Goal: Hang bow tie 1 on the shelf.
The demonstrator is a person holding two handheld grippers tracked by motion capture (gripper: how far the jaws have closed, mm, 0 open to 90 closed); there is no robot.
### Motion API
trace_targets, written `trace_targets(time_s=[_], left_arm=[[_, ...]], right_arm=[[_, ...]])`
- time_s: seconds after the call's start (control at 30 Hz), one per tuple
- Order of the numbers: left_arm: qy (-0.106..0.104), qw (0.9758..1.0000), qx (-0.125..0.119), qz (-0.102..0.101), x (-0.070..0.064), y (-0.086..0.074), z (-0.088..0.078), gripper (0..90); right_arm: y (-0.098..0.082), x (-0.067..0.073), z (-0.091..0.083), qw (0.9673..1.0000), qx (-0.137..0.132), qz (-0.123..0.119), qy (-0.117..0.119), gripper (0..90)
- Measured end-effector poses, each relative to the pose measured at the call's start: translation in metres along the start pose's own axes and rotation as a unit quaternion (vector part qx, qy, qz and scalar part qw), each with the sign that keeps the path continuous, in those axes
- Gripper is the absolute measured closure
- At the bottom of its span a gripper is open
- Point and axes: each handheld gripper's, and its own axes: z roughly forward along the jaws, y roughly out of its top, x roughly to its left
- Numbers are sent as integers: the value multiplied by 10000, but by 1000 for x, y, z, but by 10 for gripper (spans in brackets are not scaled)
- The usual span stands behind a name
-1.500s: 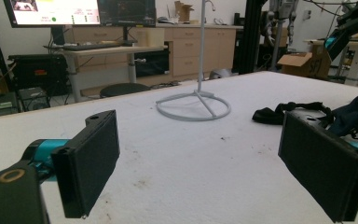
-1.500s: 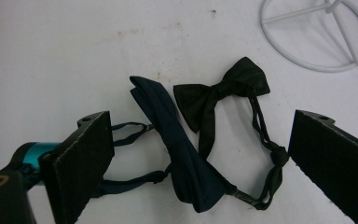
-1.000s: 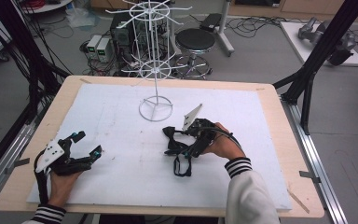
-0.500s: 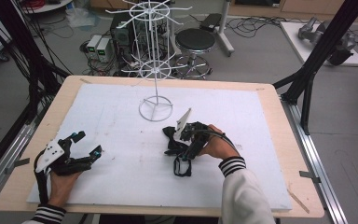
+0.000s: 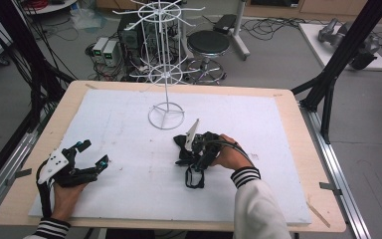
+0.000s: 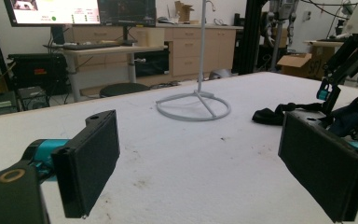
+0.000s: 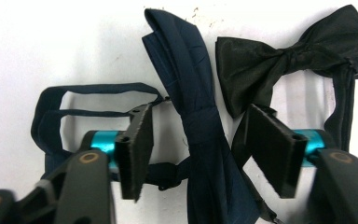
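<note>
Two bow ties lie together on the white board: a navy bow tie (image 7: 200, 126) with its strap looped out to the left, and a black bow tie (image 7: 289, 56) just beyond it. In the high view they form a dark heap (image 5: 183, 149) with a strap loop (image 5: 195, 178). My right gripper (image 7: 200, 144) points down over the navy tie, one jaw on each side of its knot. Its jaws have just been closing, and a gap still shows between each pad and the cloth. My left gripper (image 5: 93, 154) rests open at the board's left, nothing between its pads (image 6: 324, 170).
A white wire display stand (image 5: 166, 115) rises from a ring base at the board's back centre, just behind the ties. The wooden table edge (image 5: 308, 149) frames the white board. Black frame posts stand at both sides.
My right gripper has shifted slightly left and down over the bow ties. The left hand and its gripper have stayed put.
</note>
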Motion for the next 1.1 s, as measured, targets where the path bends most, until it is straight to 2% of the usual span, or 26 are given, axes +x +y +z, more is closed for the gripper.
trace_targets(time_s=[0.1, 0.27, 0.3, 0.57, 0.63, 0.7, 1.1], left_arm=[[1, 10000, -1, 2, 0, 0, 0, 129], [3, 10000, 1, 6, 0, 0, 0, 129], [0, 10000, -1, 2, 0, 0, 0, 129], [0, 10000, 0, 5, 0, 0, 0, 129], [-3, 10000, 6, 11, 0, 0, 0, 129], [-6, 10000, 3, 11, 0, 0, 0, 129], [-7, 10000, 2, 13, 0, 0, 0, 129]], right_arm=[[1, 1, 1, 9999, 102, -65, -32, 481], [2, 1, 2, 9998, 108, -134, -65, 512], [2, 2, 3, 9997, 129, -185, -99, 546], [3, 3, 5, 9991, 255, -286, -175, 627], [3, 3, 5, 9990, 274, -317, -182, 672], [4, 4, 5, 9983, 279, -443, -270, 706], [4, 5, 0, 9985, 107, -415, -337, 716]])
